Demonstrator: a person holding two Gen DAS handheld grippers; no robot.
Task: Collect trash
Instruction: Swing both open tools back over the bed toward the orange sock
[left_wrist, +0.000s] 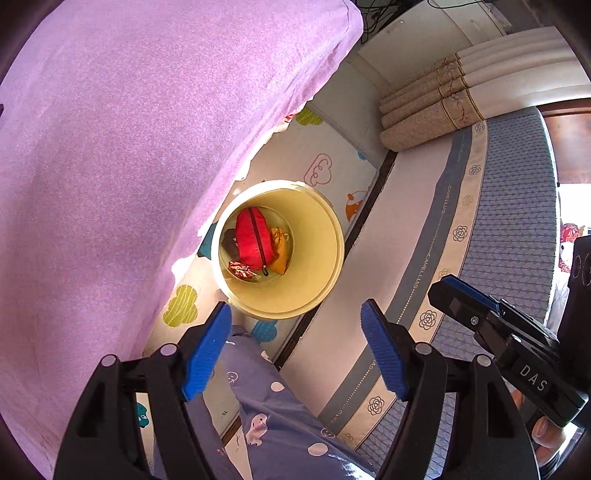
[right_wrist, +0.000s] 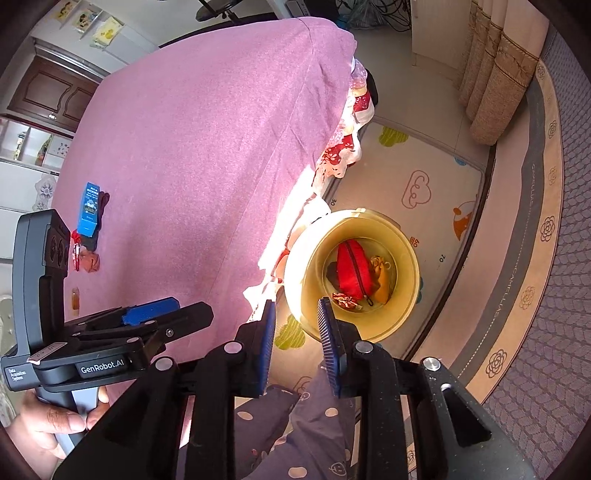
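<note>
Both grippers empty over yellow bin (right_wrist: 354, 273): left gripper (left_wrist: 295, 354) spread wide, right gripper (right_wrist: 299, 347) part-spread. I see trash left on pink-covered worktop (right_wrist: 207, 147): blue carton (right_wrist: 88, 208) w/ wrappers. Risks: right gripper snagging cloth edge, or a sloppy pinch dropping carton short of bin.

My left black plastic gripper (left_wrist: 295, 350) carries ribbed blue pads (left_wrist: 207, 354) and silver pivot screws. At three o'clock, my right black gripper (left_wrist: 439, 286) reads "DAS". My blue polka-dot trouser leg (left_wrist: 280, 417) fills six o'clock.
</note>
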